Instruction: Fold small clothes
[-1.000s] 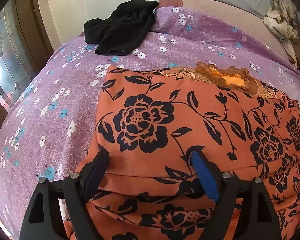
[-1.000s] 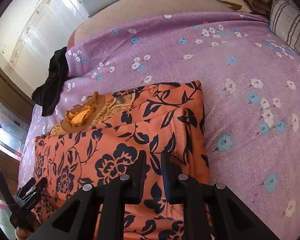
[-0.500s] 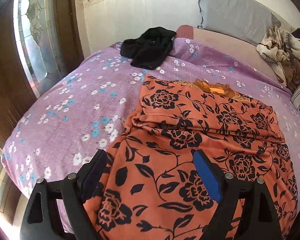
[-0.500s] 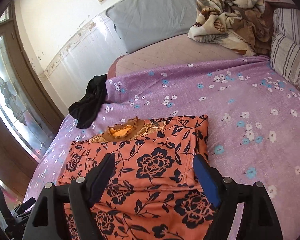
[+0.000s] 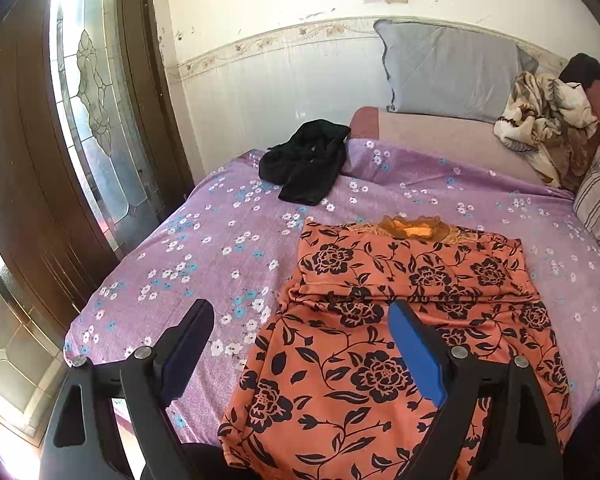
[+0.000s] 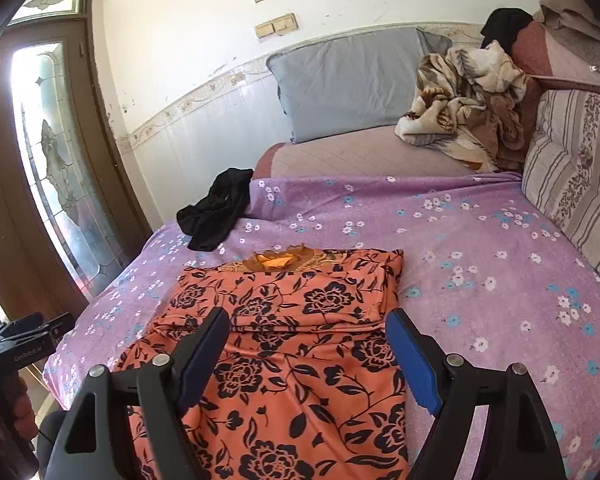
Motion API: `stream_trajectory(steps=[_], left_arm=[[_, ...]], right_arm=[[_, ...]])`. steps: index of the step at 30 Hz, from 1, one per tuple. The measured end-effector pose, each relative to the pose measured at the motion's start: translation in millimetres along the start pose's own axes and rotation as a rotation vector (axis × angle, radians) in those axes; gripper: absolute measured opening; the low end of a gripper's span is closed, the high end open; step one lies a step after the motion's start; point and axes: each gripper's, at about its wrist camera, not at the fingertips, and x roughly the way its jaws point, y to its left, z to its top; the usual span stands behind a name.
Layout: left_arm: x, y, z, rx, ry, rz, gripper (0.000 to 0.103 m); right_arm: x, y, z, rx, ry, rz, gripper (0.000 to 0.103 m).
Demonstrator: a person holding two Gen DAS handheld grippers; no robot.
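Left wrist view: left gripper jaws spread wide, holding nothing, above the near part of the orange floral garment. Garment lies on the purple bedsheet, sleeves folded in across the top, lower part hanging over the near bed edge. Bare sheet to its left, up to the black cloth.

Right wrist view: right gripper jaws spread, empty, above the garment. Wide bare sheet lies right of the garment's straight right edge.
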Motion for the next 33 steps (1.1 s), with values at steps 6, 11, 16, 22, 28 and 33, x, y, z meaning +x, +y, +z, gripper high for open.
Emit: stream_trajectory(steps=[6, 11, 16, 22, 28, 33], left_arm=[[4, 10, -20, 0.050, 0.010, 0.020, 0.102], [42, 49, -60, 0.008, 0.167, 0.068, 0.102], [74, 80, -89, -0.057, 0.325, 0.016, 0.102], [102, 99, -111, -0.187, 0.449, -0.098, 0.102], [124, 106, -119, -0.254, 0.529, -0.183, 0.096], [143, 105, -130, -0.278, 0.643, -0.243, 0.047]], right_arm=[[-6, 22, -6, -0.032, 0.037, 0.030, 0.083], [7, 12, -36, -0.025, 0.142, 0.012, 0.083], [27, -9, -66, 0.025, 0.273, 0.000, 0.083], [40, -50, -80, 0.158, 0.359, -0.024, 0.083], [41, -71, -85, 0.198, 0.377, -0.047, 0.083], [43, -76, -85, 0.213, 0.376, -0.038, 0.083]])
